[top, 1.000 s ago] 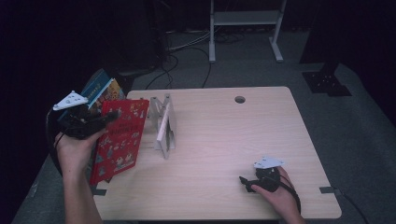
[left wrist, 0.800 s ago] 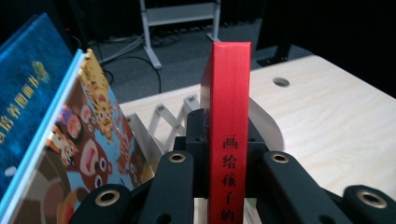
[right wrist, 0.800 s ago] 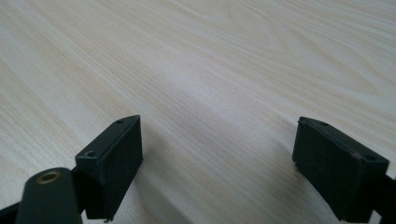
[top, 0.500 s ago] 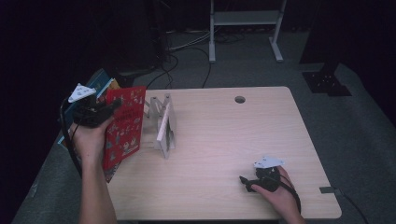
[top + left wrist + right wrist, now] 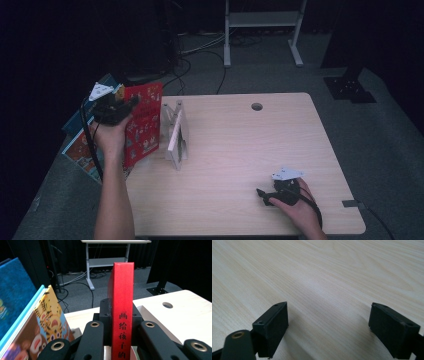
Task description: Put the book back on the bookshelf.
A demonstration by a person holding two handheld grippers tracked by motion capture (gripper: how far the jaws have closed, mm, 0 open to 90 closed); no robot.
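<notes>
A pale wood-grain table [image 5: 240, 150] stands on grey carpet in a dark room hung with black curtains; it has one round cable hole [image 5: 257, 106] near its far edge, at about twelve o'clock from the table's middle. Beyond it stand the white legs of a second table [image 5: 262, 30], with loose cables [image 5: 195, 65] trailing over the floor at about eleven o'clock. At nine o'clock from the table's middle stands one white slatted book rack [image 5: 176, 134], upright near the left edge. The left gripper [image 5: 116, 107] holds one red hardcover book [image 5: 144, 125] upright just left of the rack, above the table's left edge; in the left gripper view its jaws are clamped on the book's spine [image 5: 121, 307], which bears black Chinese characters reading 画给孩子的. The front cover shows small pictures too fine to read. Further to the left, off the table at nine o'clock, lean at least two more picture books: one blue-covered book [image 5: 13, 292] and one with cartoon tigers [image 5: 47, 322] on its cover. The right gripper [image 5: 267, 194] rests on the table at about five o'clock, near the front edge, well apart from the book; its jaws stand wide apart with only bare tabletop [image 5: 327, 292] between them.
</notes>
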